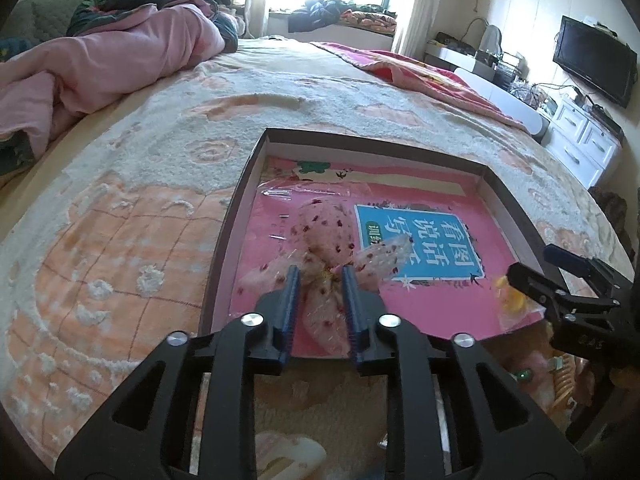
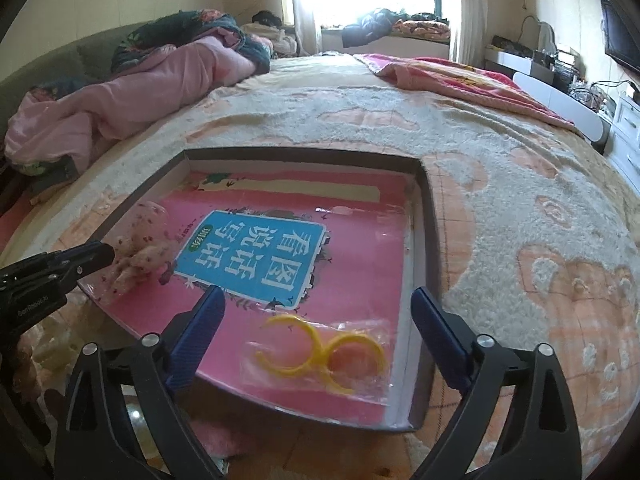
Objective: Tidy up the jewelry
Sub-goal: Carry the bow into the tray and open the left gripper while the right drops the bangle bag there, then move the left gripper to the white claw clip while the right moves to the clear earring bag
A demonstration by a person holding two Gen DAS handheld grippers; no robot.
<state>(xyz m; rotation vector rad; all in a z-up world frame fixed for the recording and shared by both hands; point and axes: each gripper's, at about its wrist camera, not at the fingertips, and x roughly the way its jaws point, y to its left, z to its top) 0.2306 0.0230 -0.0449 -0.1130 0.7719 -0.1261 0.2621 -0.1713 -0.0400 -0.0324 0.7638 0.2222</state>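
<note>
L wrist view: L gripper (image 1: 320, 276) sits over the near edge of the box (image 1: 516, 196), which lies on the bed (image 1: 168, 168). Its fingers (image 1: 294, 284) are slightly spread, w/ the knot of the bow (image 1: 326, 236) between them; pads look just clear of the fabric, so not pinching. Bow is pink gauze w/ dark red dots, in a clear sleeve, lying on the book (image 1: 420, 240) near the box's near-left corner. Judgement: v. light, soft, crushes easily, and the film is slippery. Best hold is the tight knot at the centre, not the floppy loops. R gripper (image 1: 560, 276) shows at the box's near-right corner.

R wrist view: R gripper (image 2: 316, 312) has its fingers (image 2: 438, 332) spread wide, nothing between the pads. Below and between them lies the bag (image 2: 320, 356) w/ two yellow rings (image 2: 312, 344), open C-shapes, on the book near the box's near-right corner. Judgement: rings are light, stiff plastic, not fragile, but the bag is slick and flat, so pads may skid. Take it across a ring's band through the film, or by a bag edge. Bow lies by the box's left wall, L gripper's tip touching or just beside it; can't tell which.
</note>
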